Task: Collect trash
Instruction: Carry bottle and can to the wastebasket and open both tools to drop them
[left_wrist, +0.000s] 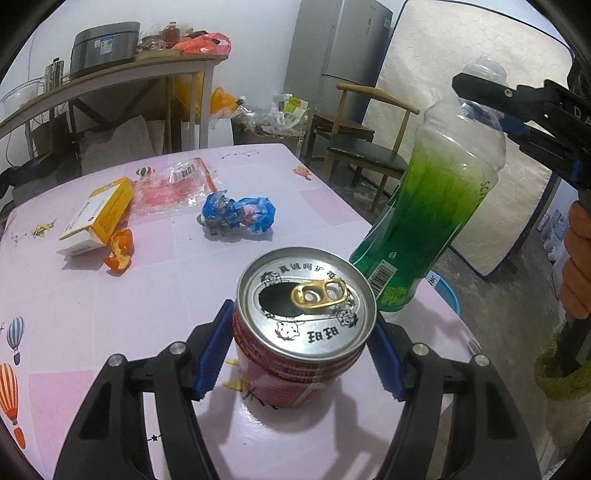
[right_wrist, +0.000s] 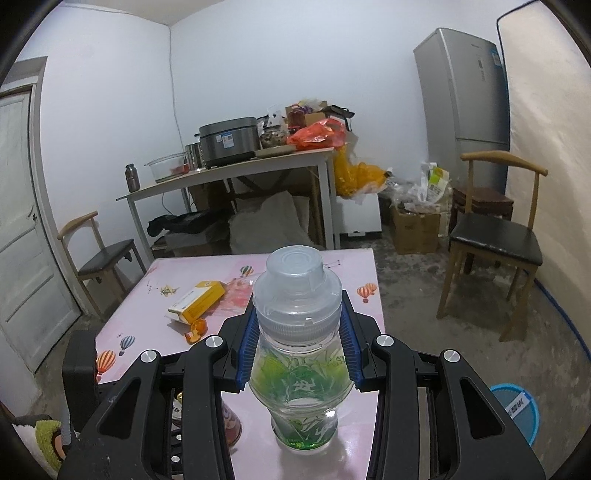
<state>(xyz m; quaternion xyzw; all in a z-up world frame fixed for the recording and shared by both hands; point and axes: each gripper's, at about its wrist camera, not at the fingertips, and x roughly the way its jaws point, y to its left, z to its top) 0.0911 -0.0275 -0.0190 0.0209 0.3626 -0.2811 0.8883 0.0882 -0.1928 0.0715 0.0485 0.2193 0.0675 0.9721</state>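
An opened red drink can (left_wrist: 301, 332) stands on the pink table (left_wrist: 74, 291), and my left gripper (left_wrist: 301, 354) is shut on its sides. A clear plastic bottle with a green label (right_wrist: 299, 354) stands near the table's right edge; my right gripper (right_wrist: 297, 339) is shut on its neck below the cap. The bottle (left_wrist: 432, 214) and right gripper (left_wrist: 491, 99) also show in the left wrist view. Further back lie a crumpled blue wrapper (left_wrist: 236, 214), orange peel (left_wrist: 120, 251), a yellow-white box (left_wrist: 98, 216) and a clear red plastic bag (left_wrist: 170, 188).
A blue bin (right_wrist: 517, 410) stands on the floor right of the table. A wooden chair (right_wrist: 495, 236) stands at the right, another (right_wrist: 99, 258) at the left. A cluttered white table (right_wrist: 229, 173), a fridge (right_wrist: 461, 92) and boxes line the back wall.
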